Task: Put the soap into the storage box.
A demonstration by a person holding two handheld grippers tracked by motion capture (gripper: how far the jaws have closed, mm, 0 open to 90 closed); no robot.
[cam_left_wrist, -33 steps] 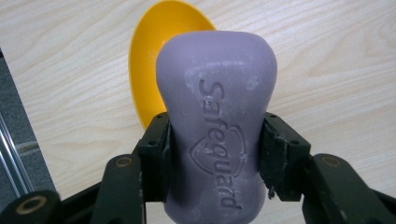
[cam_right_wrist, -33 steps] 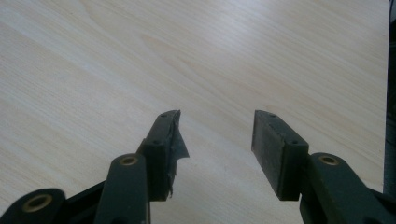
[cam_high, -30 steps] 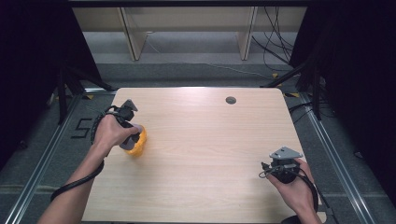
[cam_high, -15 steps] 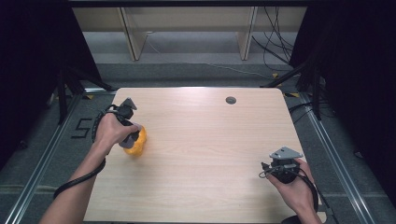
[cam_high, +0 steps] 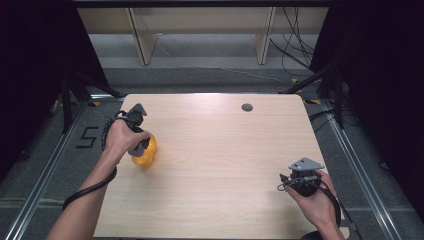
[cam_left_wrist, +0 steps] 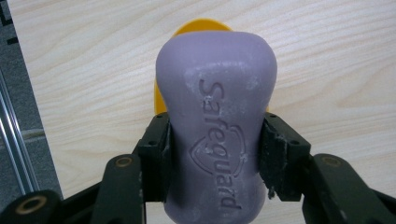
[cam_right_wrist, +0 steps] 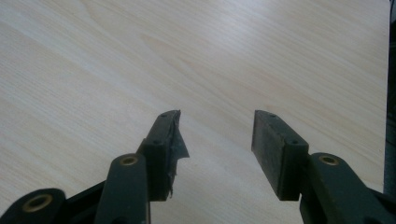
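A purple bar of soap (cam_left_wrist: 215, 121) stamped "Safeguard" is clamped between the jaws of my left gripper (cam_left_wrist: 215, 154), which is shut on it. Behind and beneath the soap lies a yellow-orange dish (cam_left_wrist: 201, 28), mostly covered by the bar. From above, my left gripper (cam_high: 137, 142) is over that yellow dish (cam_high: 145, 156) near the table's left edge. My right gripper (cam_high: 285, 181) rests low at the front right of the table. Its jaws (cam_right_wrist: 215, 140) stand open over bare wood with nothing between them.
The light wooden table (cam_high: 220, 150) has a dark round grommet hole (cam_high: 247, 107) near its far edge. Metal rails run along the floor on both sides. A wooden shelf frame (cam_high: 200, 30) stands beyond the table, with cables at the back right.
My left gripper with the soap has shifted slightly over the yellow dish. The right gripper has stayed in place.
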